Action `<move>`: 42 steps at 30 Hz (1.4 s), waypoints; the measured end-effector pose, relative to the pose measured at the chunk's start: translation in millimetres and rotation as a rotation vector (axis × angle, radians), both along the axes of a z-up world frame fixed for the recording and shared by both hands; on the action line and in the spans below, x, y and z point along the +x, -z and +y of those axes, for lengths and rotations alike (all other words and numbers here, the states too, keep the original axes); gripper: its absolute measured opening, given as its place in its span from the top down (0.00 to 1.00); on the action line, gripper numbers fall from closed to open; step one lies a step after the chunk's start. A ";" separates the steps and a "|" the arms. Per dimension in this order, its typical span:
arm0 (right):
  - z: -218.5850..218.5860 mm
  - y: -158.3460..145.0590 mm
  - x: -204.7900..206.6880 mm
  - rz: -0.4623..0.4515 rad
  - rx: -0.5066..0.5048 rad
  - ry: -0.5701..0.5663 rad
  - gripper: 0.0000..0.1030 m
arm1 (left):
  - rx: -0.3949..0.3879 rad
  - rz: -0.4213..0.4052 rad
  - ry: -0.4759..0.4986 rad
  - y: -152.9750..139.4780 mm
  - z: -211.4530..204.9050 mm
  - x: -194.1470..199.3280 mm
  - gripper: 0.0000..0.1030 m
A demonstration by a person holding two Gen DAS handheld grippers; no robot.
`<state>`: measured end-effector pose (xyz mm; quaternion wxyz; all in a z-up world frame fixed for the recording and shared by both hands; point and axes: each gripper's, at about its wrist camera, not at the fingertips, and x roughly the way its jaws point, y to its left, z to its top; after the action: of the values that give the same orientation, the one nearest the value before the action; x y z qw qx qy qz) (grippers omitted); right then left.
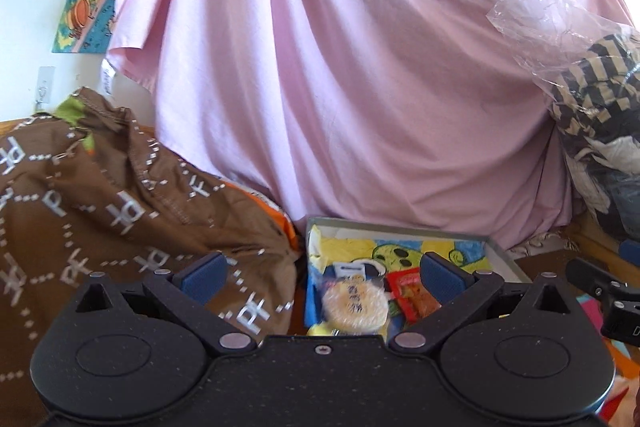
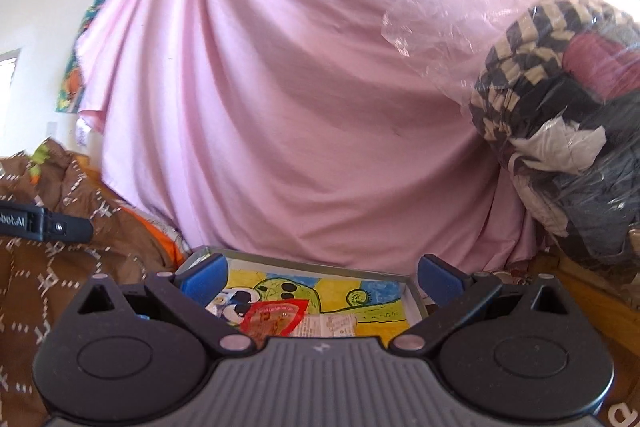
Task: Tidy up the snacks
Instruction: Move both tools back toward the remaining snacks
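While our left gripper [image 1: 324, 277] hangs spread wide and empty over the shallow tray [image 1: 400, 229], its camera catches a round rice cracker pack [image 1: 354, 305] there, blurry, that the right view misses. Our right gripper [image 2: 322, 277], also gaping, sees the red snack packet [image 2: 276, 315] half cut off.

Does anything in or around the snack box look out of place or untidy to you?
Mildly. In the box, the round cracker pack and the red packet lie loose at mixed angles rather than in rows. Nothing looks spilled or torn.
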<state>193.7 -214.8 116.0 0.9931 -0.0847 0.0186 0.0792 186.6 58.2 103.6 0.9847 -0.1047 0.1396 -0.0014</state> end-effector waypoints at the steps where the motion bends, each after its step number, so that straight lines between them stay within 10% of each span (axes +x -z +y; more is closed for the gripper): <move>1: -1.5 2.6 -5.3 -0.003 -0.010 -0.009 0.00 | 0.008 0.007 0.002 2.3 0.6 -6.4 0.01; 23: 21.4 64.4 -51.9 0.276 -0.172 -0.279 0.00 | 0.047 0.266 0.104 67.0 6.4 -60.2 0.01; 42: 14.6 110.9 -38.8 0.604 -0.155 -0.280 0.00 | 0.092 0.488 0.294 109.8 -17.2 -60.1 0.01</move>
<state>154.9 -200.2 5.2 0.9128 -0.1346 0.3058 0.2349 126.5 41.0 -6.2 0.9150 -0.0358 0.3859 -0.1125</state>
